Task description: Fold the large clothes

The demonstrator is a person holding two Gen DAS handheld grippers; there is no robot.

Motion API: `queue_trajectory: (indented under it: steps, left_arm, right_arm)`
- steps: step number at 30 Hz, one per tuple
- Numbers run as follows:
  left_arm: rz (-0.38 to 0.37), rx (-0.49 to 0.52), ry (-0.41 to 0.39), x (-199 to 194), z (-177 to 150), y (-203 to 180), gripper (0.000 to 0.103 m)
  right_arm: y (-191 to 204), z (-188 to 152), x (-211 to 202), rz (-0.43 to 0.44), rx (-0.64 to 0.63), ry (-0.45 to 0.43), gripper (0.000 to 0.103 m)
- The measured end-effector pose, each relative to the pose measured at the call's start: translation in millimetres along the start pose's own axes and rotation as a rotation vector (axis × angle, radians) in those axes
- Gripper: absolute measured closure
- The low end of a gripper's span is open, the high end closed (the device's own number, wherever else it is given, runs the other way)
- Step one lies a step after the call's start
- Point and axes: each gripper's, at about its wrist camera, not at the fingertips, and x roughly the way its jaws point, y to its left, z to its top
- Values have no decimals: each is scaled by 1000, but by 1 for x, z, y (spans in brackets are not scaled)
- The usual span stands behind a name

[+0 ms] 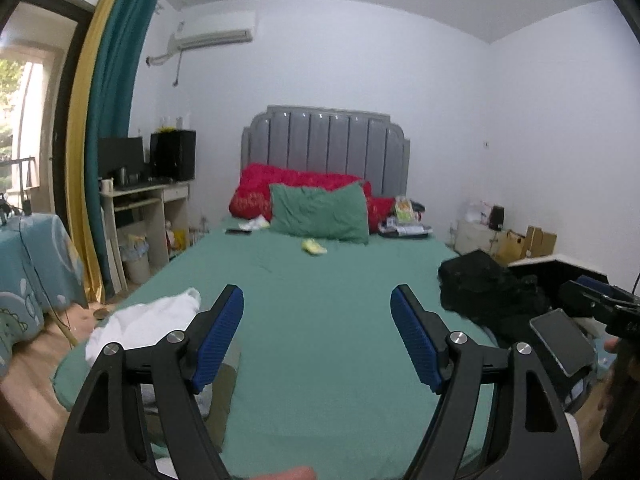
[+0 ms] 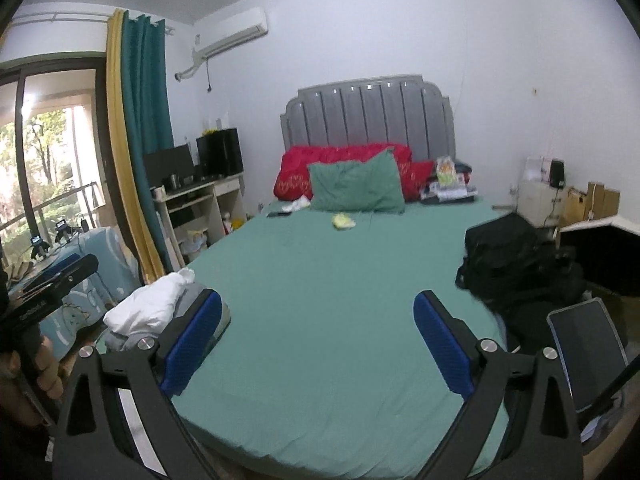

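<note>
A white garment [image 1: 148,322] lies crumpled at the left foot corner of the bed [image 1: 320,320], which has a green sheet. A black pile of clothes [image 1: 488,292] lies on the right edge. A green pillow [image 1: 320,216] leans before the grey headboard [image 1: 326,148]. The left gripper [image 1: 316,336] and the right gripper [image 2: 318,344] hover over the sheet, fingers wide apart, holding nothing.

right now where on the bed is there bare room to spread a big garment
The middle of the green sheet is bare, between the white clothes on the left edge and the black clothes on the right. It is crowded near the headboard: pillows, small clutter.
</note>
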Motion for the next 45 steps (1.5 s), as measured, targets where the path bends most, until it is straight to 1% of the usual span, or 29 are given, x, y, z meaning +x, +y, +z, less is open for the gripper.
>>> queue_trajectory:
  steps: [2, 4, 6, 7, 9, 12, 14, 17, 20, 24, 34, 45]
  left_arm:
    - [-21, -21, -25, -8, 3, 5, 24]
    - [-43, -34, -27, -13, 6, 8, 24]
    - [-42, -50, -25, -14, 7, 12, 24]
    - [-47, -58, -27, -14, 7, 14, 24]
    - [-51, -60, -32, -15, 5, 17, 23]
    - [-34, -58, -24, -11, 0, 23, 21]
    - [-37, -71, -13, -10, -4, 28, 21]
    - [-7, -65, -3, -4, -11, 34, 20]
    - [-14, -81, 26, 4, -17, 39, 20]
    - [4, -85, 52, 13, -23, 43, 20]
    - [-5, -93, 70, 20, -29, 49, 20]
    - [-7, -84, 69, 24, -32, 47, 20]
  right_arm:
    - [5, 3, -9, -6, -17, -35, 4]
    - [11, 6, -20, -16, -32, -97, 1]
    - [17, 6, -25, -6, -23, -163, 1]
    - [18, 5, -24, 2, -14, -166, 1]
    - [21, 5, -17, 15, 4, -139, 1]
    - [25, 2, -2, 5, 4, -83, 1]
    - [25, -2, 5, 10, 10, -72, 1]
    - [25, -9, 13, 5, 15, -43, 1]
    - [27, -13, 18, 1, 10, -16, 1]
    - [27, -22, 26, 5, 14, 18, 1]
    - [29, -22, 37, -3, 3, 47, 1]
    - [32, -20, 39, -12, -2, 54, 1]
